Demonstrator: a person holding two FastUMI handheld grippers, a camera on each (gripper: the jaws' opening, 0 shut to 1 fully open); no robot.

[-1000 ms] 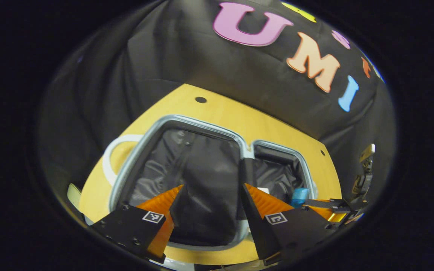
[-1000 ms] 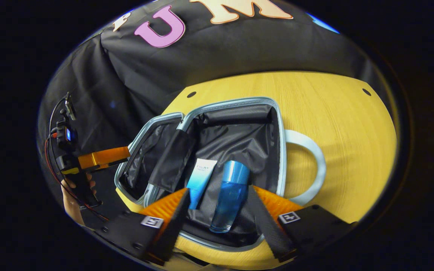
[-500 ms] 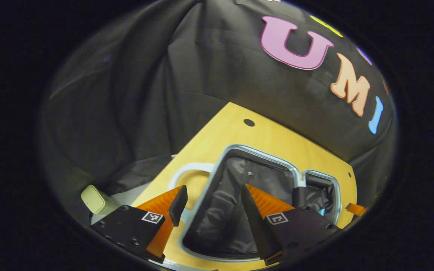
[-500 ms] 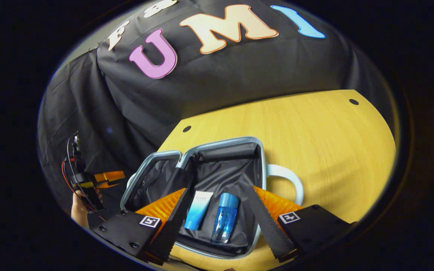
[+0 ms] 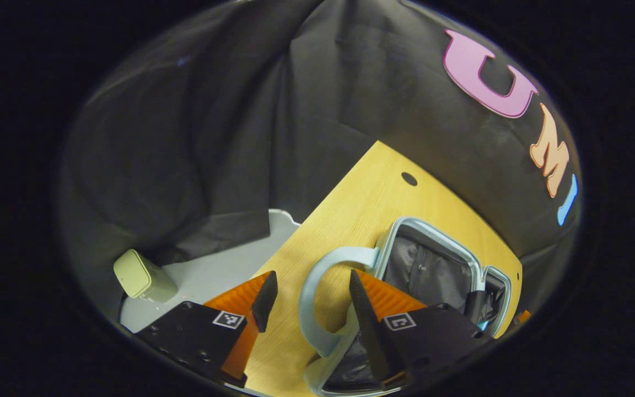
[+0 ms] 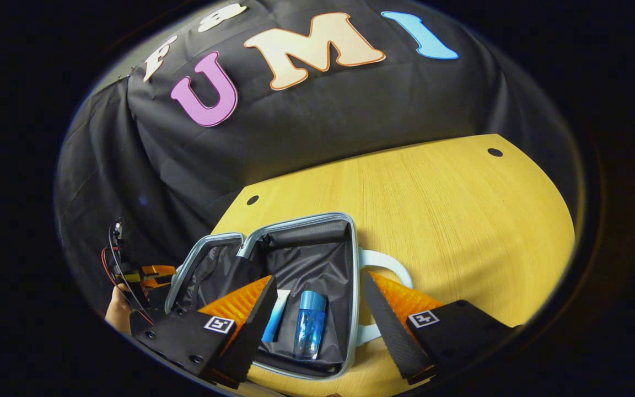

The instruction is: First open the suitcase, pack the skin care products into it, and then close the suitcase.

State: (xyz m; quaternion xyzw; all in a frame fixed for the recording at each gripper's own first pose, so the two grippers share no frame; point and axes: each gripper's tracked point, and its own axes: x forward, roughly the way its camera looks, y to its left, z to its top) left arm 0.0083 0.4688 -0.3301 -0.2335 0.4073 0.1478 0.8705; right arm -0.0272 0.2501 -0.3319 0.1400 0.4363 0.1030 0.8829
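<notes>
Step in hand: both skin care products seem packed, so I judge that closing the suitcase comes next.
How to do it well: take the free half by its rim, swing it over the hinge slowly, and see that the loose black lining flap stays inside the edge, so the 2 rims meet evenly.
Suitcase: small pale blue hard-shell suitcase (image 6: 295, 286) with black fabric lining, lying open in 2 halves on the yellow wooden counter (image 6: 450, 220); each half carries a pale blue loop handle (image 5: 323, 298) on its outer side.
Products: a clear blue plastic bottle (image 6: 309, 325) and a white and blue tube (image 6: 274, 317) lie side by side in the right half, near the front rim.
Left gripper (image 5: 309, 300): fingers apart and holding nothing; they hang over the loop handle of the left half, which passes between them, but I see no contact.
Right gripper (image 6: 317, 314): fingers wide apart and empty, above the half with the products.
Other things: a pale green rounded box (image 5: 142, 277) stands on a grey surface left of the counter.
</notes>
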